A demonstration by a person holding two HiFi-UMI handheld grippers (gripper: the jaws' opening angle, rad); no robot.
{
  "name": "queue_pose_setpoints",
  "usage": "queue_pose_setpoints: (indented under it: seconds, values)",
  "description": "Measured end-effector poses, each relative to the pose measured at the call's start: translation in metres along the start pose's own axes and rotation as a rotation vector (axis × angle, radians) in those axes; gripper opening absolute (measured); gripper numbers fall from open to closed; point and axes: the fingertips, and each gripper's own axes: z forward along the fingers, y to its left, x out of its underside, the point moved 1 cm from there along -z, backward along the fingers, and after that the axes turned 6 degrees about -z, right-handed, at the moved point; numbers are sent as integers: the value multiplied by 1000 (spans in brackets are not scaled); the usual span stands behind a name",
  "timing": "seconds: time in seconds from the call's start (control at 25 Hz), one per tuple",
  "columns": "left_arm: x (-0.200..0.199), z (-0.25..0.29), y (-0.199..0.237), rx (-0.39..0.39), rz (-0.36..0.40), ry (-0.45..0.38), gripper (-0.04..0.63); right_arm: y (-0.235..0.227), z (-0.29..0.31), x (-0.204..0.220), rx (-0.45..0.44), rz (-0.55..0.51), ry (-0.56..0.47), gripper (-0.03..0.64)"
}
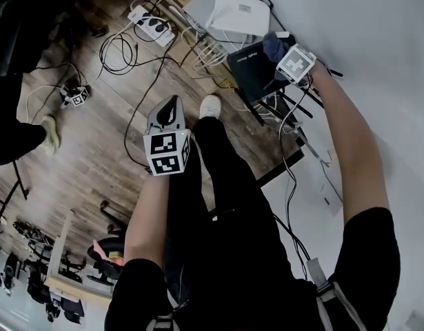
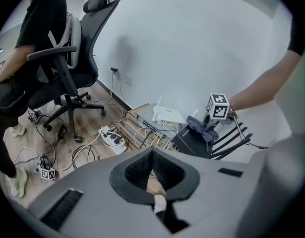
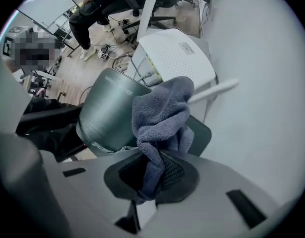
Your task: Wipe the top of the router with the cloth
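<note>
A black router (image 1: 247,71) with black antennas lies on the floor by the white wall; the left gripper view shows it as a dark slab (image 2: 191,140). My right gripper (image 1: 284,55) is shut on a blue-grey cloth (image 1: 274,45), which rests bunched on the router's top near one end. In the right gripper view the cloth (image 3: 162,113) hangs out of the shut right gripper (image 3: 152,175) over the dark router (image 3: 107,113). My left gripper (image 1: 170,109) hovers apart over the wooden floor, shut and holding nothing (image 2: 153,172).
A white router (image 1: 239,12) lies just beyond the black one. A power strip (image 1: 151,25), a network switch (image 2: 145,125) and tangled cables (image 1: 122,54) crowd the floor. An office chair (image 2: 73,63) with a seated person stands to the left. A small marker cube (image 1: 77,96) lies on the floor.
</note>
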Motion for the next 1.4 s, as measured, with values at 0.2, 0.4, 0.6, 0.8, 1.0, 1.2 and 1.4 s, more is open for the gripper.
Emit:
queue_pose_setpoints:
  seconds: [0.2,0.4,0.6,0.8,1.0,1.2,1.4]
  values:
    - [0,3,0,3,6,4,-6,-21,5,32,72,15,107,23]
    - [2,4,3,2,4,11,-6,-10,9,38,49,-7,168,23]
    - [4,4,-1,15,7,14,-6,17,16,60,-44,-65,299,23]
    - [4,3,0,25,-22,11,-6,23,19,64,-62,-62,328,23]
    - [4,0,10,14,-48,-2,-6,34,17,55,-76,-96,322,23]
    - [8,-3,21,-5,-58,-11,-6,62,12,22,-130,-145,250,25]
    - [12,-9,26,-4,-66,-14,-6,99,5,-14,-206,-249,206,25]
